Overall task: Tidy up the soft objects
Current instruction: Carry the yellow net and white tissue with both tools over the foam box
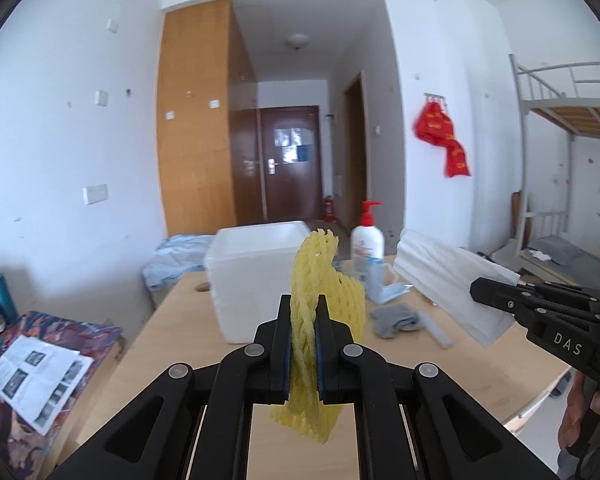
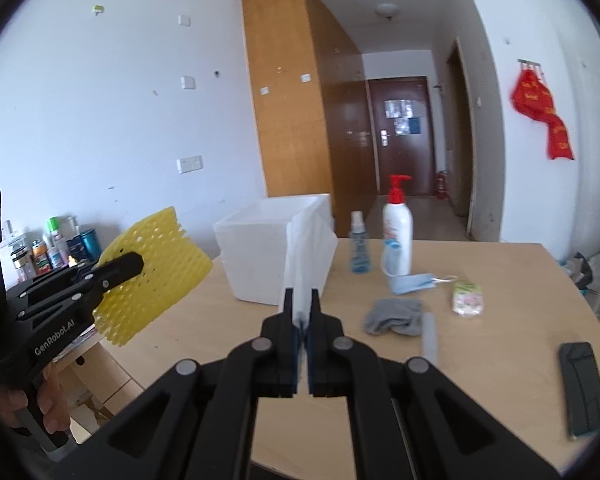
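- Left claw (image 1: 304, 340) is clamping the yellow foam net (image 1: 320, 280), holding it up above the desk (image 1: 172, 320), near the white foam box (image 1: 256, 268).
- Right claw (image 2: 301, 312) is pinching a white folded sheet (image 2: 306, 248), raised in front of the box.
- Grey cloth (image 2: 394, 314) and blue face mask (image 2: 410, 282) are lying on the desk.

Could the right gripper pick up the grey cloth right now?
Probably not yet: the right gripper is shut on a white sheet. The grey cloth itself lies uncovered on the table.
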Available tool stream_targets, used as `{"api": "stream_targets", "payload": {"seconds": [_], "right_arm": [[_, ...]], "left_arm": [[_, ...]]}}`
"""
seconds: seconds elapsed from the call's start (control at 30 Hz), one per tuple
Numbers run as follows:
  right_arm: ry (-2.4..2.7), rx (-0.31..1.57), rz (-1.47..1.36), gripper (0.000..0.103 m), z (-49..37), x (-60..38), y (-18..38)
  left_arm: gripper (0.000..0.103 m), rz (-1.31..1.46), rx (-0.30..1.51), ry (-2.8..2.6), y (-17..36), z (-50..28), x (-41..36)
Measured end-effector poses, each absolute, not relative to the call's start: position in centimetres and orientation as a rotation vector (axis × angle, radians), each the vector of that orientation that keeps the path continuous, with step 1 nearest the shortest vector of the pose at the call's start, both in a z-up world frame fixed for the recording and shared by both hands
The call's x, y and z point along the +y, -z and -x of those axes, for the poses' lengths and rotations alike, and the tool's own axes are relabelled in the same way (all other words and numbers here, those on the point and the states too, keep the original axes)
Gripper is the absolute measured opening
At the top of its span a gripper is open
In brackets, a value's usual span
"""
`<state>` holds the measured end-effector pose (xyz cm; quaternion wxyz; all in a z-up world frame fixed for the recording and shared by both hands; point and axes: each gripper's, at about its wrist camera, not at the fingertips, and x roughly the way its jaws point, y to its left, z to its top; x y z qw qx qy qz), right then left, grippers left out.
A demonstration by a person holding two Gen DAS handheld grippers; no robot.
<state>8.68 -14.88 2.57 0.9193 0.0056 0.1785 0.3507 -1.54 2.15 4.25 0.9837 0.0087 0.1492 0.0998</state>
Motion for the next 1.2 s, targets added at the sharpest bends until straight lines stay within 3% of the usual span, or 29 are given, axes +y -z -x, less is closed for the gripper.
{"api": "stream_targets", "payload": {"seconds": [1.2], "right_arm": [[-0.836, 0.396, 0.024, 0.005, -12.8, -7.6, -3.9]], "left_arm": [[0.009, 0.027, 0.314, -0.316, -4.8, -1.4, 7.0]]}}
